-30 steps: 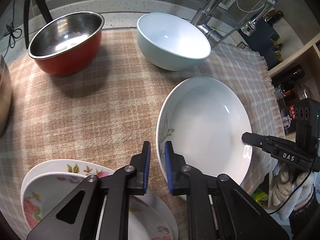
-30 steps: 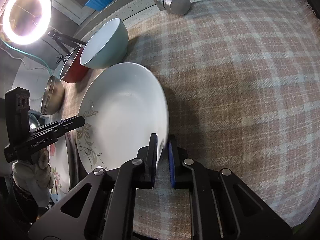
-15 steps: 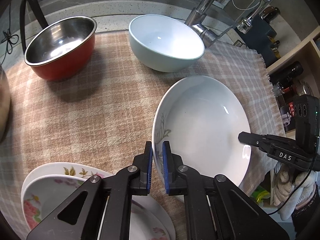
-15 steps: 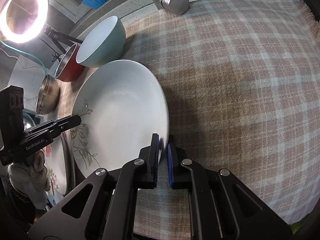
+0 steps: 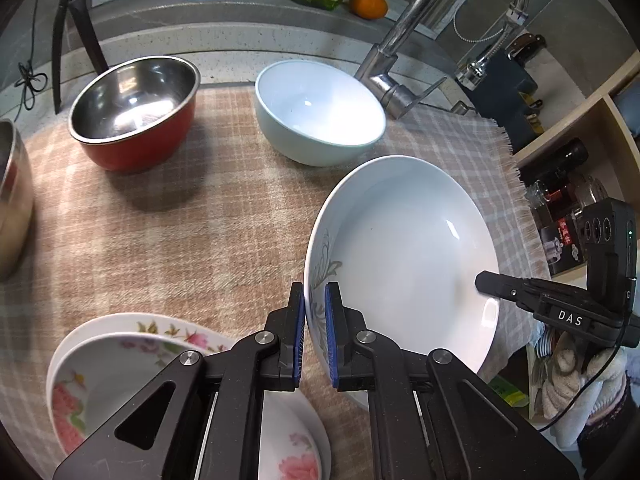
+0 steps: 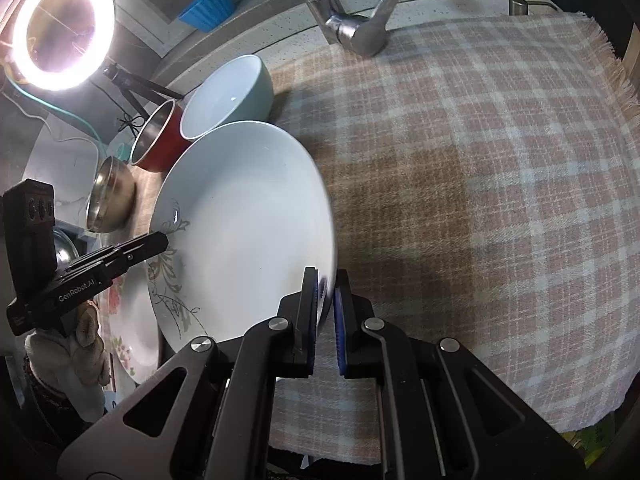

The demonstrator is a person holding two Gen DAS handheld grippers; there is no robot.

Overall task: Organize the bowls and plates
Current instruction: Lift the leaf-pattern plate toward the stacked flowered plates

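Note:
A deep white plate (image 5: 404, 256) with a grey leaf print hangs just above the checked cloth, held from both sides. My left gripper (image 5: 314, 300) is shut on its near-left rim. On the opposite rim my right gripper (image 6: 327, 284) is shut too, and shows as a black arm (image 5: 532, 300) at the right of the left wrist view. The same plate (image 6: 240, 236) fills the middle of the right wrist view. Two flowered plates (image 5: 104, 364) sit stacked at the lower left. Behind stand a pale blue bowl (image 5: 316, 112) and a red steel-lined bowl (image 5: 136, 108).
A steel bowl (image 5: 12, 200) sits at the left edge. A tap (image 5: 404, 60) rises behind the blue bowl, with a blue cup, green bottle and orange on the ledge. A ring light (image 6: 60, 28) glares at the upper left. The checked cloth (image 6: 480, 184) stretches right.
The left jaws closed onto the plate's rim. Both grippers then rose, lifting the white plate off the cloth.

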